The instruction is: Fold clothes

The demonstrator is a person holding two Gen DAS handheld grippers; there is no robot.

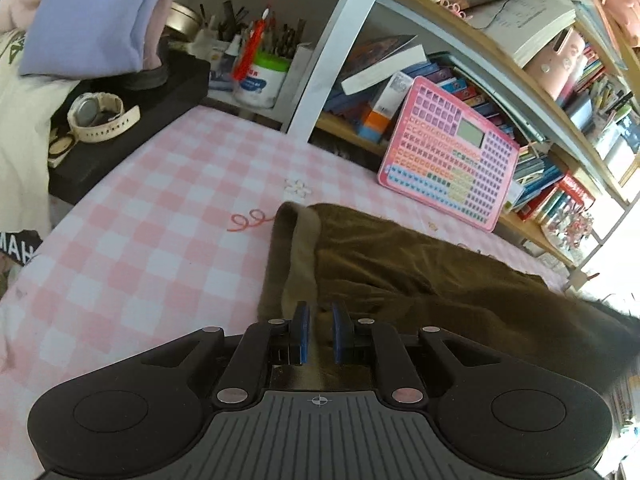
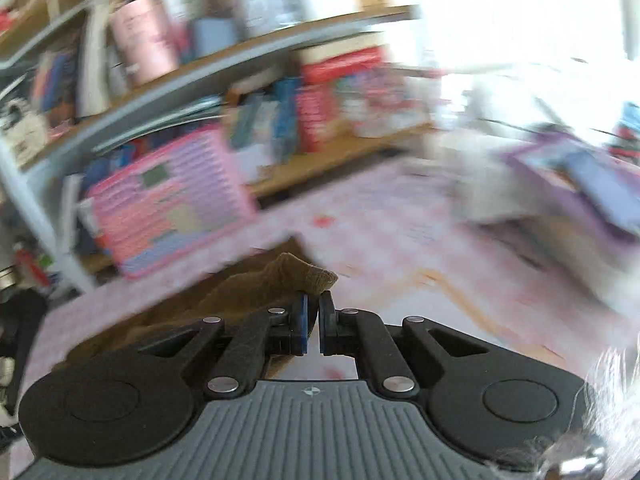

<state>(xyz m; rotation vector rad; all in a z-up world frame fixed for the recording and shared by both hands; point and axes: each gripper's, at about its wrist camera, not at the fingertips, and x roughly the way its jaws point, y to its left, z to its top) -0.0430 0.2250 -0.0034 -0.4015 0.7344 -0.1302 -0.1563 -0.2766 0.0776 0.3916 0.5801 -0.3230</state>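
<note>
My left gripper (image 1: 320, 330) pinched the brown garment (image 1: 420, 276) lying on the checked worktop (image 1: 152, 240); only the blurred right view showed my right gripper (image 2: 314, 316) clamped on its corner.

Left view sharp, daylit; right view motion-blurred, window glare upper right; fisheye-bent edges.

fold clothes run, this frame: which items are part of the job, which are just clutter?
Job:
- brown garment, lying on the pink checked cloth
- left tongs, closed on the garment's edge
- right tongs, closed on a garment corner

Clutter:
- pink keyboard toy
- white watch
- pen pot
- books on shelves
- red squiggle
</note>
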